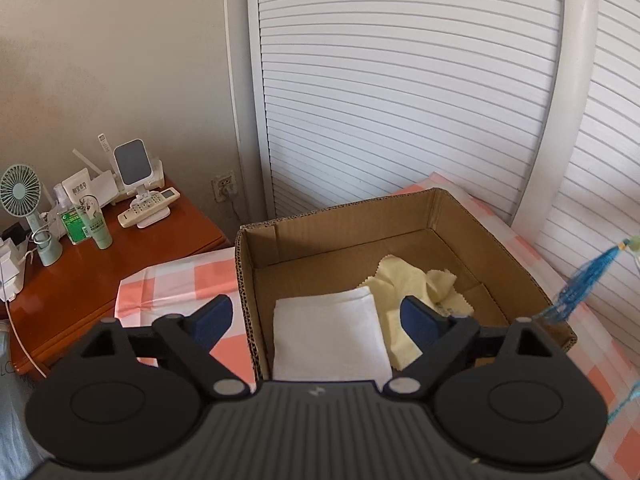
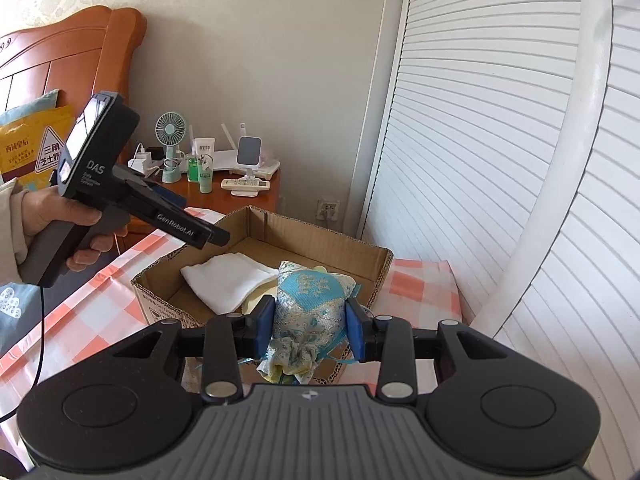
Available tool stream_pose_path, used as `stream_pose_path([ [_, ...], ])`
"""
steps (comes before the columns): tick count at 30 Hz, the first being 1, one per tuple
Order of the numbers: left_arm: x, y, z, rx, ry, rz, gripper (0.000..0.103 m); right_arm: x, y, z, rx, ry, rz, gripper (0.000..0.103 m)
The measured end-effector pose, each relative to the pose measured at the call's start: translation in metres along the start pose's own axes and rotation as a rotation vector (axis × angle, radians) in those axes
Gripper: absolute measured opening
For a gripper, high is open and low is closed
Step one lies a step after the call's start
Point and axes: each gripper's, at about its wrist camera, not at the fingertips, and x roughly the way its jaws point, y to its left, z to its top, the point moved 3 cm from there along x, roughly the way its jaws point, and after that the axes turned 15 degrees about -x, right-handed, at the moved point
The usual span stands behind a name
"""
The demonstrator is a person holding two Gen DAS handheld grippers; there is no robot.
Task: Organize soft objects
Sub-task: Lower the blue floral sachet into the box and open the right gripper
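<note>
A cardboard box [image 1: 452,216] is sitting open on a bed covered by a pink-and-white checked sheet [image 1: 180,280]. Inside it, a folded white cloth [image 1: 328,332] is lying flat against the near-left corner, and a crumpled pale yellow cloth [image 1: 404,284] is lying just beside it, their edges touching.

The left gripper [image 1: 318,318] is hanging over the near end of the box with its jaws spread wide and nothing between them; the white cloth is lying below the gap.

The right gripper [image 2: 310,326] is pinching a blue-and-gold brocade pouch [image 2: 310,300] between its jaws, above the near rim of the box. A blue tassel [image 1: 580,280] is dangling at the box's right side.

A wooden nightstand [image 1: 80,276] is standing beyond the bed, carrying a small green fan [image 1: 20,192], bottles and a remote control [image 1: 148,208].
</note>
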Motion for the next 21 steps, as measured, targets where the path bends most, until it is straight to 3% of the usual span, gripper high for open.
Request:
stream_pose_path([
  [7, -0.055, -0.003, -0.044, -0.017, -0.007, -0.01, 0.099, 0.02, 0.0, 0.016, -0.011, 0.007, 0.009, 0.042],
  [11, -0.082, -0.008, -0.075, 0.002, -0.035, 0.032, 0.1, 0.039, -0.007, 0.03, -0.006, 0.009, 0.016, 0.042],
  [15, -0.096, -0.005, -0.098, -0.036, -0.046, 0.083, 0.101, 0.065, -0.017, 0.046, 0.001, 0.021, 0.016, 0.042],
  [21, -0.099, 0.005, -0.125, -0.113, 0.005, 0.091, 0.1, 0.114, -0.03, 0.06, 0.019, 0.074, 0.022, 0.042],
])
